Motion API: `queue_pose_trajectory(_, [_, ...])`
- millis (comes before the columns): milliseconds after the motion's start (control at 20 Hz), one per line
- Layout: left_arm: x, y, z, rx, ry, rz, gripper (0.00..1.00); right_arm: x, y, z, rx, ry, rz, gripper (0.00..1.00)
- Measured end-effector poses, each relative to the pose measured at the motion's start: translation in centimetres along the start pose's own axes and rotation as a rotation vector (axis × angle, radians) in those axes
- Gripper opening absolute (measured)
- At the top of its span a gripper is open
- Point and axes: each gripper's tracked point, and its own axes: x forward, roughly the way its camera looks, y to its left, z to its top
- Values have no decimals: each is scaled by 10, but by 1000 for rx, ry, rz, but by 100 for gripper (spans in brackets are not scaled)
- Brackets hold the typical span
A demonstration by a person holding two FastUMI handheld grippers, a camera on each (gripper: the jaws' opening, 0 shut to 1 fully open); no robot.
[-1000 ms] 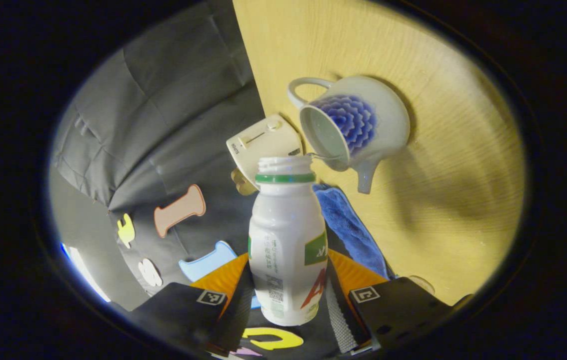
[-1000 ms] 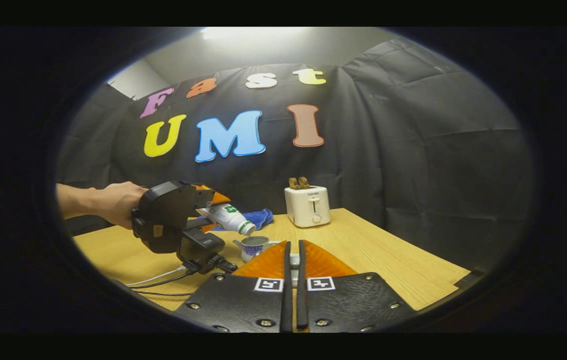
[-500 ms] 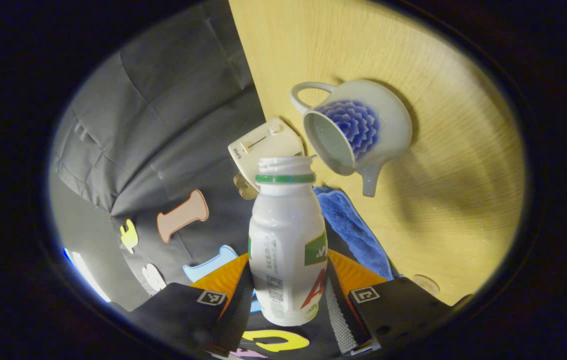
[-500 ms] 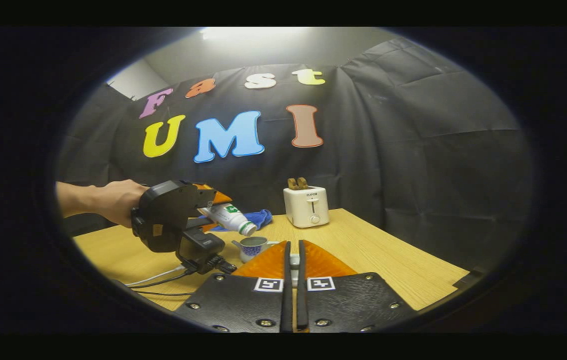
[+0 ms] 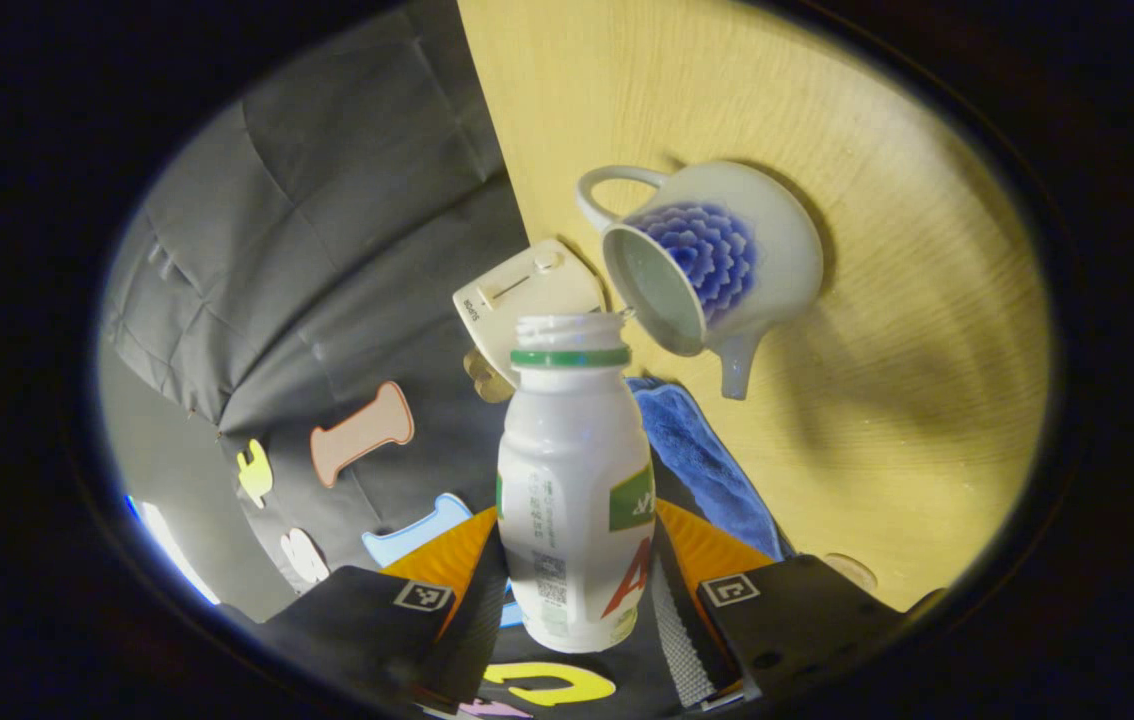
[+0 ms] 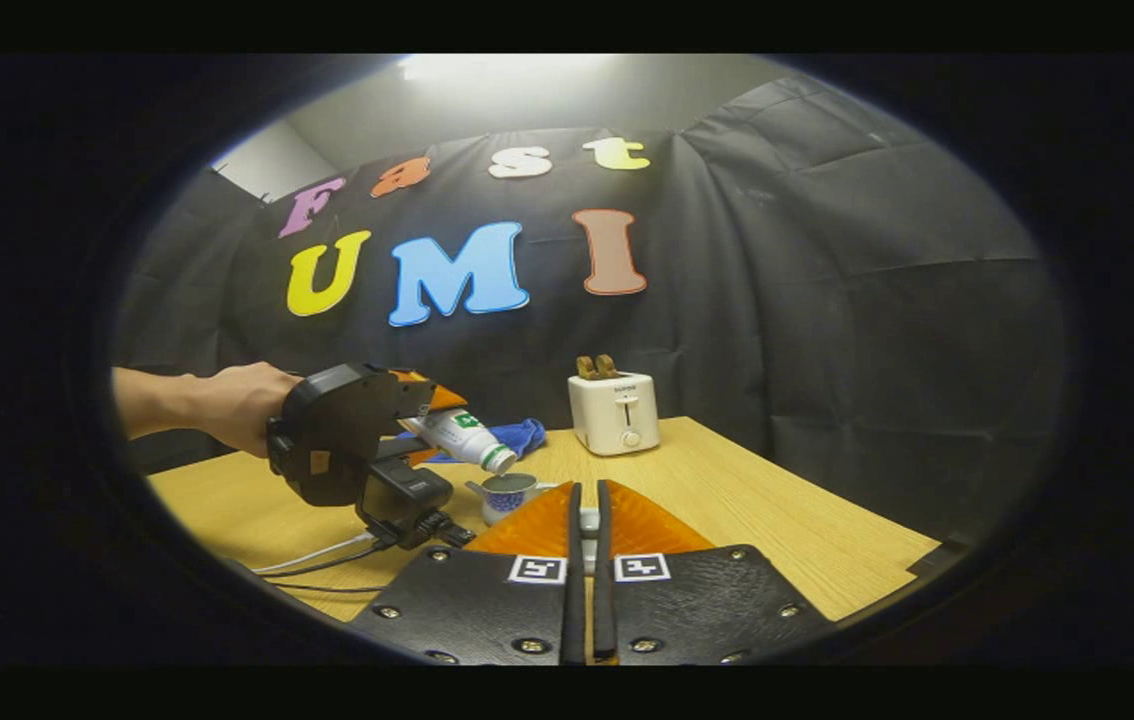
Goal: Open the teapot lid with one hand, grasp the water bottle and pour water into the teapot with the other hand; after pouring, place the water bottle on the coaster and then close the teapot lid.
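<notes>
Little has shifted: your left tool [image 5: 577, 560] still clamps the light, slick water bottle [image 5: 572, 480] low on its body, mouth tipped over the open teapot [image 5: 717, 260] at one o'clock on the tabletop [image 5: 907, 400]. Keep that low hold firm. Your right tool [image 6: 587, 540] looks pinched shut on something pale, probably the fragile lid.

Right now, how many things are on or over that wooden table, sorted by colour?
White: 3, namely the white plastic water bottle with a green neck ring, the white ceramic teapot with a blue flower pattern and the cream-white toaster.
Blue: 1, the blue fluffy cloth.
Total: 4.
</notes>
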Motion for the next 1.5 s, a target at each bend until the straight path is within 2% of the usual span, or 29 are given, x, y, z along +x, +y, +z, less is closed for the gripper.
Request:
queue_pose_trajectory(500, [3, -22, 7, -150, -44, -63, 75, 1, 1, -3, 14, 6, 8, 3])
queue_pose_trajectory(750, [3, -33, 8, -252, -64, -63, 75, 0, 4, 0, 45, -13, 26, 3])
queue_pose_trajectory(800, [3, -34, 7, -284, -70, -61, 82, 0, 5, 1, 58, -16, 31, 3])
queue_pose_trajectory(1000, [-2, -45, 1, -474, -82, -66, 83, 0, 13, 1, 71, -21, 55, 4])
queue_pose_trajectory(1150, [-13, -47, -4, -675, -97, -60, 83, 3, 24, -2, 36, -16, 72, 0])
queue_pose_trajectory(1250, [-22, -48, -7, -800, -105, -61, 82, 8, 34, -2, -4, -9, 84, 3])
queue_pose_trajectory(1400, [-33, -45, -21, -979, -110, -16, 83, 16, 49, 2, -39, -2, 103, 3])
queue_pose_trajectory(1450, [-36, -42, -26, -1041, -112, 5, 76, 19, 53, 4, -48, -3, 105, 3])
queue_pose_trajectory(1500, [-39, -42, -33, -1101, -115, 8, 82, 23, 56, 6, -61, -6, 105, 3])
